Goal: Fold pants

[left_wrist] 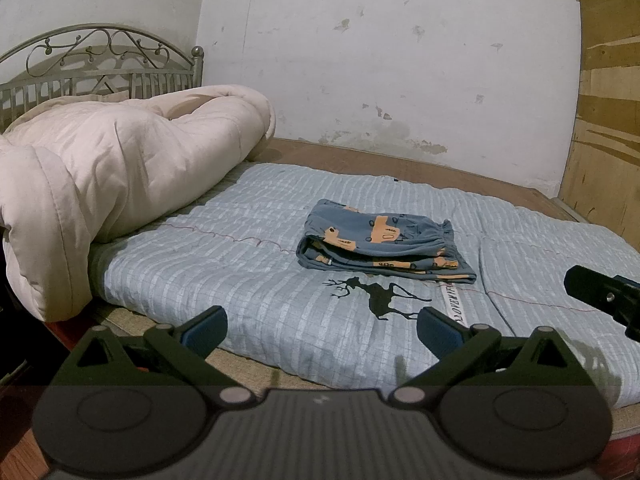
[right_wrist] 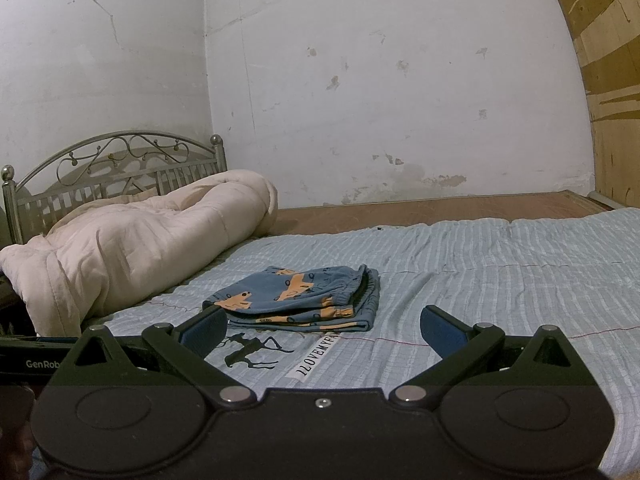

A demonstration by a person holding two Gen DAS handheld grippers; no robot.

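The blue pants (left_wrist: 380, 242) with orange prints lie folded in a compact stack on the light blue quilt (left_wrist: 248, 280). They also show in the right wrist view (right_wrist: 300, 300). My left gripper (left_wrist: 322, 330) is open and empty, held back above the quilt's near edge, well short of the pants. My right gripper (right_wrist: 322, 330) is open and empty, just in front of the pants. The right gripper's body shows at the right edge of the left wrist view (left_wrist: 604, 292). The left gripper's body shows at the left edge of the right wrist view (right_wrist: 36, 354).
A rolled cream duvet (left_wrist: 120, 172) lies at the left by the metal headboard (left_wrist: 100, 64). A white wall (left_wrist: 380, 60) runs behind the bed. A wooden panel (left_wrist: 608, 120) stands at the right. Bare bed board (right_wrist: 440, 210) shows behind the quilt.
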